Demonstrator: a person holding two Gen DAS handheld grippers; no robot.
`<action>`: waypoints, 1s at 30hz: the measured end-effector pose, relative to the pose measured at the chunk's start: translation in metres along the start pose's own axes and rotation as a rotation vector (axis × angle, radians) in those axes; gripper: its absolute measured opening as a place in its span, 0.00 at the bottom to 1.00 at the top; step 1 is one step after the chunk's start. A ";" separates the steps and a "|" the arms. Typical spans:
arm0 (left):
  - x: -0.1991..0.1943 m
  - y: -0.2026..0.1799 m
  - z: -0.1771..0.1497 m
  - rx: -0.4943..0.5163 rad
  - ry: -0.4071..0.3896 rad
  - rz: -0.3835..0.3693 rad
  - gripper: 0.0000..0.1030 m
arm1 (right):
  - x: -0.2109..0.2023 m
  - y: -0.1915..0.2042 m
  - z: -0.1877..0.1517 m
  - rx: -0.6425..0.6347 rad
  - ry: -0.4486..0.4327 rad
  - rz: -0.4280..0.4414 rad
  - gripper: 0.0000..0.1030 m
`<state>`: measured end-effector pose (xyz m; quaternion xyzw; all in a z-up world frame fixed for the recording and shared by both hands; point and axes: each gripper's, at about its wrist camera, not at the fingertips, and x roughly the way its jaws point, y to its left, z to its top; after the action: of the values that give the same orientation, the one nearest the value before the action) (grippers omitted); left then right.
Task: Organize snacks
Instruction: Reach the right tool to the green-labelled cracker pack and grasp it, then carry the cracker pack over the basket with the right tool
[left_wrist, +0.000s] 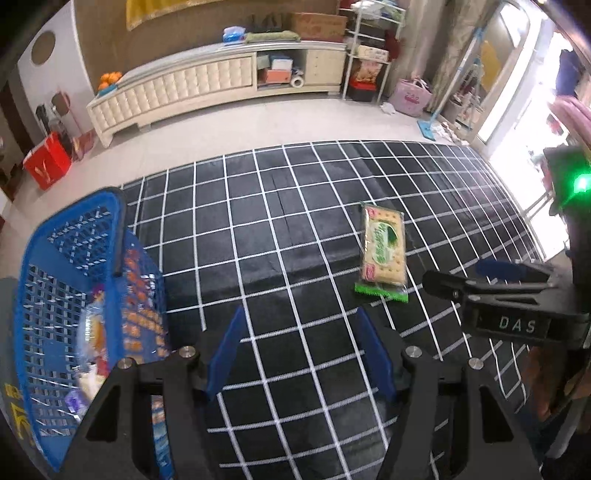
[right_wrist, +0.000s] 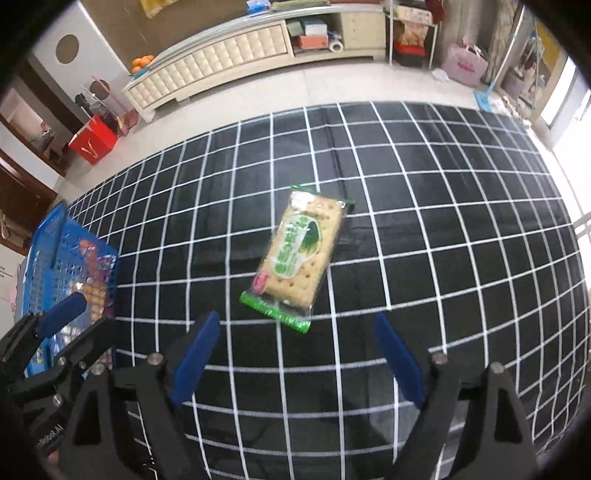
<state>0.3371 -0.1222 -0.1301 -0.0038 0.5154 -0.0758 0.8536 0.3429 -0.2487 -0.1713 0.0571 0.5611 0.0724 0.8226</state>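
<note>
A green-and-clear packet of crackers (right_wrist: 299, 254) lies flat on the black checked cloth (right_wrist: 424, 206); it also shows in the left wrist view as the cracker packet (left_wrist: 384, 251). My right gripper (right_wrist: 297, 325) hovers just short of the packet, jaws wide apart, nothing between them. My left gripper (left_wrist: 299, 314) stands open over bare cloth, right of a blue plastic basket (left_wrist: 55, 280) that holds several snack packs. The right gripper (left_wrist: 465, 277) shows at the right edge of the left wrist view, and the left gripper (right_wrist: 68, 325) appears beside the basket (right_wrist: 48, 258) in the right wrist view.
The cloth covers a table with a tiled floor beyond its far edge. A long cream cabinet (left_wrist: 207, 81) runs along the far wall, a red box (left_wrist: 48, 162) stands on the floor at the left, and a pink bag (left_wrist: 410, 98) at the right.
</note>
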 end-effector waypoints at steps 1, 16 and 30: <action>0.008 0.002 0.003 -0.020 0.004 -0.003 0.59 | 0.006 -0.003 0.003 0.012 -0.001 0.007 0.86; 0.075 0.019 0.019 -0.027 0.020 0.092 0.59 | 0.073 -0.005 0.032 0.043 0.066 0.022 0.86; 0.093 0.020 0.017 -0.055 0.038 0.092 0.59 | 0.076 0.013 0.024 -0.085 0.016 -0.079 0.64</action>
<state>0.3967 -0.1159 -0.2059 -0.0021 0.5328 -0.0226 0.8459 0.3918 -0.2225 -0.2299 -0.0004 0.5659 0.0641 0.8220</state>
